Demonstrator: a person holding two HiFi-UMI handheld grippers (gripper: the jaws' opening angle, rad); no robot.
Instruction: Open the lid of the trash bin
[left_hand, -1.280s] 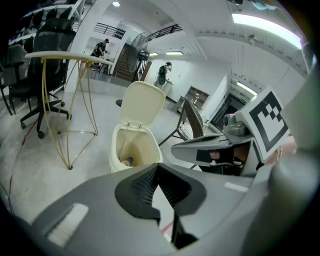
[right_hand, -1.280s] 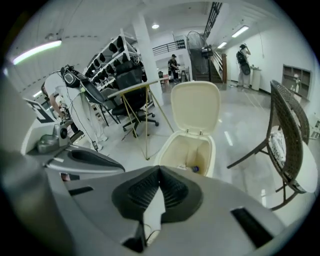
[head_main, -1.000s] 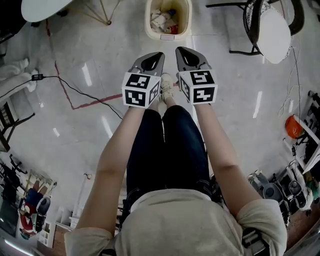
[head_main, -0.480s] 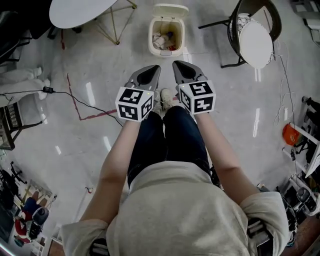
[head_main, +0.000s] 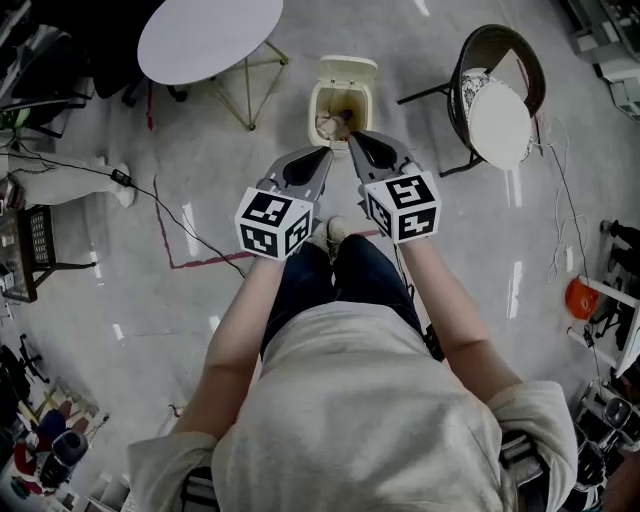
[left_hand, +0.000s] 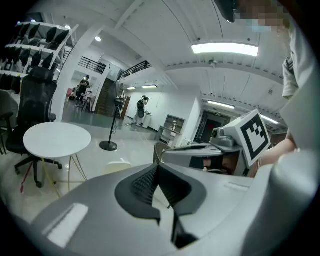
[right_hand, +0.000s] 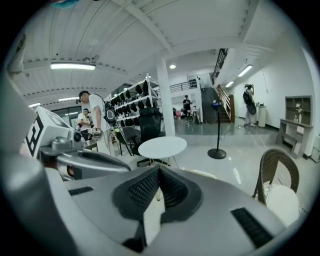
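Note:
The cream trash bin (head_main: 322, 103) stands on the floor ahead of the person's feet. Its lid (head_main: 347, 68) is tipped up at the far side, and crumpled paper rubbish shows inside. My left gripper (head_main: 319, 156) and right gripper (head_main: 356, 141) are held side by side above the knees, and their tips overlap the bin's near rim in the head view. Both point roughly level into the room. The left gripper (left_hand: 157, 165) and the right gripper (right_hand: 159, 169) are each shut with nothing between the jaws. A pale bit of the lid (left_hand: 117, 166) peeks over the left jaws.
A round white table (head_main: 210, 38) on thin gold legs stands left of the bin. A dark chair with a white cushion (head_main: 497, 112) stands to its right. A black cable (head_main: 160, 198) and a red floor line (head_main: 205, 260) run on the left. Clutter lines the right edge.
The bin has slid down and shrunk in the head view, and the table and chair have come into full sight. Both grippers stayed shut, side by side; their tips now line up with the bin.

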